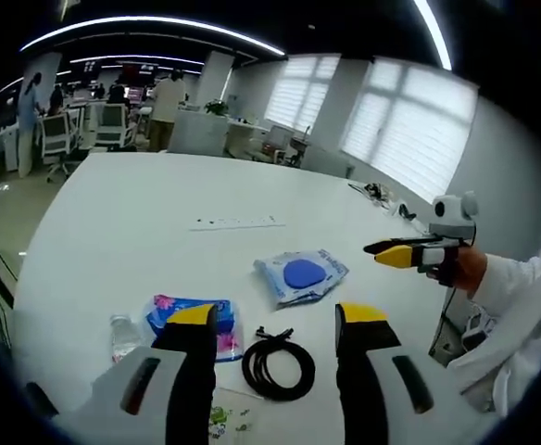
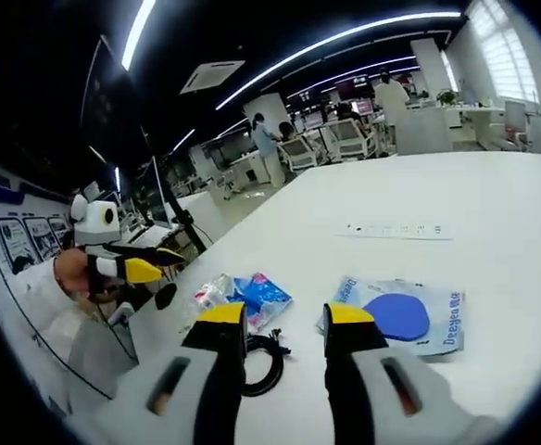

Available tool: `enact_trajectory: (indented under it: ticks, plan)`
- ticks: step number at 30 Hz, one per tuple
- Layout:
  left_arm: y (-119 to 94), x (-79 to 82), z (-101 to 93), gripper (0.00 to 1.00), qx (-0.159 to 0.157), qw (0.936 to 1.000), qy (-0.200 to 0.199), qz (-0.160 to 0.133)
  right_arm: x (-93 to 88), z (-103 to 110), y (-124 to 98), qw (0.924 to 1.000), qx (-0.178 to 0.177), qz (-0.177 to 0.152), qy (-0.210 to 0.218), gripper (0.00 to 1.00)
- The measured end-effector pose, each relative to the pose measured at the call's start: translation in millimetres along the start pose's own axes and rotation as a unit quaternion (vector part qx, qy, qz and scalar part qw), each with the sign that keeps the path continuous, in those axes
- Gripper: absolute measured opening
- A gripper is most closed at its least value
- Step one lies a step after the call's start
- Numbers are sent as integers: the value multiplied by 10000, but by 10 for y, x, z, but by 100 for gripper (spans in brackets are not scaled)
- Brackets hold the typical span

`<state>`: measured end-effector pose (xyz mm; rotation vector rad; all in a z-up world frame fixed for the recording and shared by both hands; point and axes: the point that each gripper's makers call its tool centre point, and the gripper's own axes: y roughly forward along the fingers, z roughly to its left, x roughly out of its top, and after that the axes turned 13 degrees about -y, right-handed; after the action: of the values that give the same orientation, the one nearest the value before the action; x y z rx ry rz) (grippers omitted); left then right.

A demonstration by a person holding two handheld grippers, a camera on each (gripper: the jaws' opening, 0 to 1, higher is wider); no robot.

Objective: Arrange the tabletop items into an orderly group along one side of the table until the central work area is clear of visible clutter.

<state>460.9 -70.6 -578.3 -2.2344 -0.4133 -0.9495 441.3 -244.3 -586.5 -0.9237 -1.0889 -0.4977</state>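
- We've got both claws hovering over the white desk [image 1: 113, 241], nothing picked up yet, so the tidy-up looks barely started to us.
- Left claw [image 1: 277, 315] is spread wide and empty, sitting right above the coiled black cable [image 1: 278, 366]. Right claw [image 2: 284, 315] also has its jaws apart with nothing in them, over that same cable.
- Stuff is bunched near our edge of the desk: the cable, a blue and pink packet [image 1: 189, 315] just beside it, a small clear bottle [image 1: 122, 336] next to the packet, and a flat plastic bag with a blue disc inside [image 1: 300, 275] a bit further in. A white power strip [image 1: 236, 222] lies well apart, toward the middle.
- Handling guesses: the cable is floppy, so pinch across the bundled loops or it'll uncoil. The bag and packet look light and slick; grab an edge or just slide them. The bottle probably rolls, so take it around the body.
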Motion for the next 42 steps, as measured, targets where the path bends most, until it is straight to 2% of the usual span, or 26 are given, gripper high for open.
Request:
enact_trajectory:
  ticks: [12,23,42]
  plan:
    - [-178,-37,118,51,58,10000,4,-1,-115,347,202,9995,239,168,-112,31]
    - [-298,-150,228,51,119,9999,-63,22,-247,496,323,9989,296,335,-131,31]
    - [-478,-330,449,51,226,9992,-316,25,-724,642,618,9950,374,909,-190,31]
